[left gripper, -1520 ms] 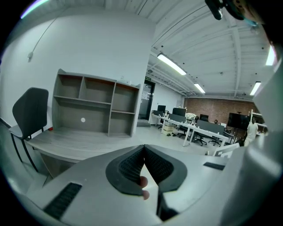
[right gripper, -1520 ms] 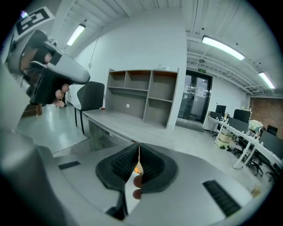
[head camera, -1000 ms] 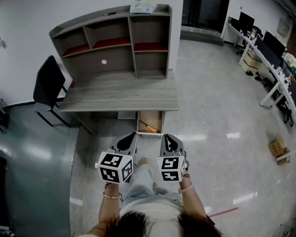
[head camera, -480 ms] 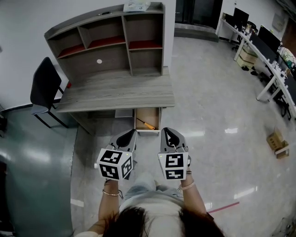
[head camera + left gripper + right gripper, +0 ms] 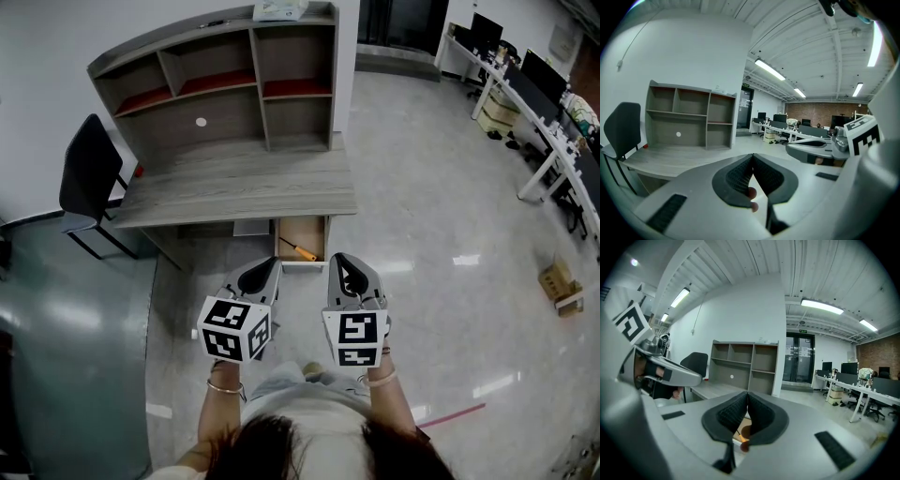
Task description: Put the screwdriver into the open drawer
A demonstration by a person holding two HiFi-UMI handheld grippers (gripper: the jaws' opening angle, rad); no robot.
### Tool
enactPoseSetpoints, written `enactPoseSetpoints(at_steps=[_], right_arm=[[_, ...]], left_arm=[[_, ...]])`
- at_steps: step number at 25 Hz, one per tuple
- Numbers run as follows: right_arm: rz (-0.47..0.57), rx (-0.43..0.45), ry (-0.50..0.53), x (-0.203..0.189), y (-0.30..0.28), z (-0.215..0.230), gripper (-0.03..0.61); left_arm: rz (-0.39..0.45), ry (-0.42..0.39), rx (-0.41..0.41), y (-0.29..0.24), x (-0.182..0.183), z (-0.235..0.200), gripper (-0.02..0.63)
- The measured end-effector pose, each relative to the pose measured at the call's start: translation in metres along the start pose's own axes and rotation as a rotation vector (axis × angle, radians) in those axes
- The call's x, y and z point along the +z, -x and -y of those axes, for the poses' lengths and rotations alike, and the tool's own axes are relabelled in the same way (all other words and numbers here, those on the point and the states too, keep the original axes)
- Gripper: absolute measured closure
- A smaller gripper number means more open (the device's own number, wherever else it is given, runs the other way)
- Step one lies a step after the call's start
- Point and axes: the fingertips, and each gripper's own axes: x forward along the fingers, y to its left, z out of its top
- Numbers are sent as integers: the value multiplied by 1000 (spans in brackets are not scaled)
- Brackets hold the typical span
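The screwdriver (image 5: 300,250), orange-handled with a dark shaft, lies inside the open wooden drawer (image 5: 319,234) under the grey desk (image 5: 244,183). My left gripper (image 5: 267,264) and right gripper (image 5: 339,259) hover side by side just in front of the drawer, above the floor. Both are shut with nothing between the jaws. In the left gripper view the left gripper (image 5: 752,157) points over the desk (image 5: 670,157). In the right gripper view the right gripper (image 5: 747,394) has its ribbed pads pressed together, and a strip of the drawer's wood (image 5: 742,426) shows below them.
A shelf hutch (image 5: 234,84) stands on the desk, with a white box (image 5: 279,10) on top. A black chair (image 5: 89,178) stands at the desk's left. Office desks with monitors (image 5: 534,94) line the far right, and a cardboard box (image 5: 558,286) sits on the glossy floor.
The head view has shifted slightly. Both grippers stay shut and side by side before the drawer, a little higher in the picture. The screwdriver has not moved in the drawer.
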Motion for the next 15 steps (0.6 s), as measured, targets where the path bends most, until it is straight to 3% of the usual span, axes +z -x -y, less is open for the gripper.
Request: enactPoseSetpoints(at_steps=[15], right_arm=[[-22,-26,19,22,11,-26,551]], left_arm=[[-8,20,-20,25,9,-18,597]])
